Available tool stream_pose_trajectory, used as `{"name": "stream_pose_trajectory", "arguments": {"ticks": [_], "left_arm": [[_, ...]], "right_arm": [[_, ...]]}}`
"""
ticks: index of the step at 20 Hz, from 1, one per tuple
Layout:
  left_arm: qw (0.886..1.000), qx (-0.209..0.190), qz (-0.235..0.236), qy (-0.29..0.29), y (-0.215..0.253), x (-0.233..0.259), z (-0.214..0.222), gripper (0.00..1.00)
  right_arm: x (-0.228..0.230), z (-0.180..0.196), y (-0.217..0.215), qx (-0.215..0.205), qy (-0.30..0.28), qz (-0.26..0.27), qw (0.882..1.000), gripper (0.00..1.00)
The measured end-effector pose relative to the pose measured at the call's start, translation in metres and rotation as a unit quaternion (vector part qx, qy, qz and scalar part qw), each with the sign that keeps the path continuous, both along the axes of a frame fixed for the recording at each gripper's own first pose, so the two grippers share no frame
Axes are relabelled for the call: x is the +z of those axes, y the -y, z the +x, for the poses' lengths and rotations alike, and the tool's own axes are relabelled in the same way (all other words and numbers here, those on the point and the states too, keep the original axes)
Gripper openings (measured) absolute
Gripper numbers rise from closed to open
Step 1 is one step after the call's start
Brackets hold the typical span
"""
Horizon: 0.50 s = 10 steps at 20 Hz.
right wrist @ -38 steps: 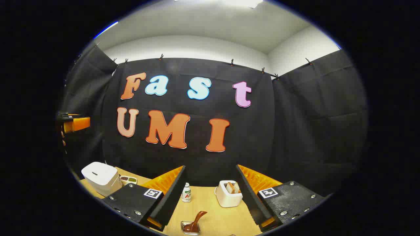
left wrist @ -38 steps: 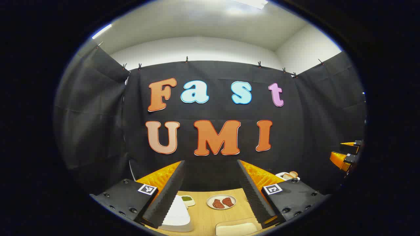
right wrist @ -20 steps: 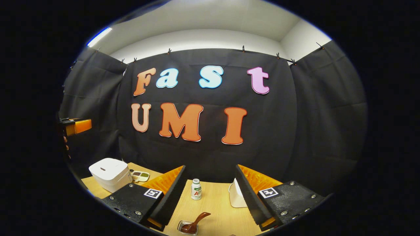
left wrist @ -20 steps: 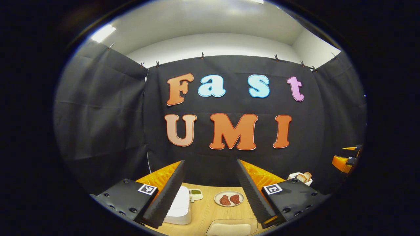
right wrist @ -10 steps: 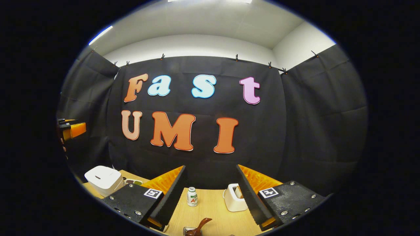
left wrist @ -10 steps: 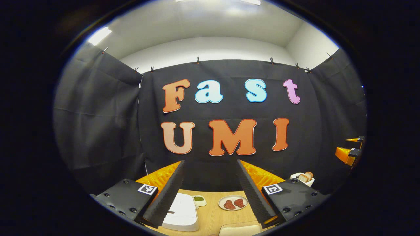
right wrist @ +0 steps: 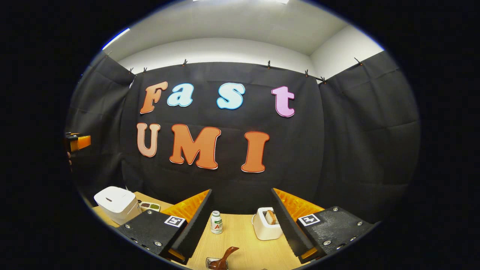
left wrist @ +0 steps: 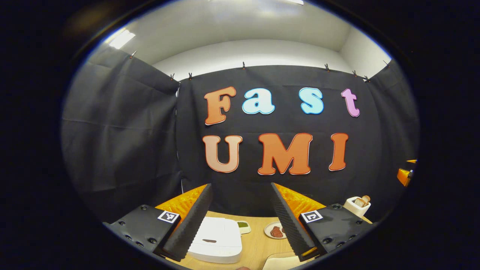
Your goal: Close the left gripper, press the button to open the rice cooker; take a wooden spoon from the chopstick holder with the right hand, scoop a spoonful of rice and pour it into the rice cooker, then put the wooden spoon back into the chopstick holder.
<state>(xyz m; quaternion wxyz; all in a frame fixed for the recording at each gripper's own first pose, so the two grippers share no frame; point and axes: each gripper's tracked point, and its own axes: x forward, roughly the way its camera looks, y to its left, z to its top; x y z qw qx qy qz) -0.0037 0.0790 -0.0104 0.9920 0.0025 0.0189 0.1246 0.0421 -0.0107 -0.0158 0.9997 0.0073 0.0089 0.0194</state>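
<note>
Rice cooker [left wrist: 217, 240] nearer now, lid slot crosswise.

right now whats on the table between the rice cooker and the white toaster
In the right gripper view, a small white bottle stands between rice cooker and toaster; a divided condiment dish sits beside the cooker.

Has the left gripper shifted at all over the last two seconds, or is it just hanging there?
Yes. The left gripper has swung leftward: in its view the wall seam, rice cooker and meat plate all slid right.
</note>
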Motion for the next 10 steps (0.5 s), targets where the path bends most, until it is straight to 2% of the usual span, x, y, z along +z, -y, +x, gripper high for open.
{"name": "stream_pose_trajectory", "arguments": {"ticks": [2, 4, 5, 7, 9, 10], "left_arm": [[1.000, 0.012, -0.002, -0.013, -0.012, -0.008, 0.000, 1.00], [1.000, 0.015, 0.000, -0.023, -0.020, -0.014, 0.001, 1.00], [1.000, 0.017, 0.002, -0.026, -0.024, -0.016, 0.001, 1.00], [0.999, 0.021, 0.000, -0.028, -0.026, -0.020, 0.002, 0.87], [0.999, 0.018, 0.000, -0.028, -0.026, -0.022, 0.008, 0.87], [0.999, 0.017, -0.003, -0.027, -0.025, -0.024, 0.011, 0.78]], "right_arm": [[-0.002, -0.001, 0.000, 0.001, -0.001, 0.002, 1.000, 0.97], [-0.006, -0.003, 0.003, -0.001, -0.002, 0.002, 1.000, 0.94], [-0.008, -0.003, 0.006, -0.004, -0.004, 0.001, 1.000, 0.97], [-0.010, -0.005, 0.007, -0.006, -0.007, 0.002, 1.000, 0.94], [-0.011, -0.005, 0.008, -0.008, -0.005, 0.003, 1.000, 0.97], [-0.011, -0.005, 0.008, -0.009, -0.003, 0.003, 1.000, 0.97]]}}
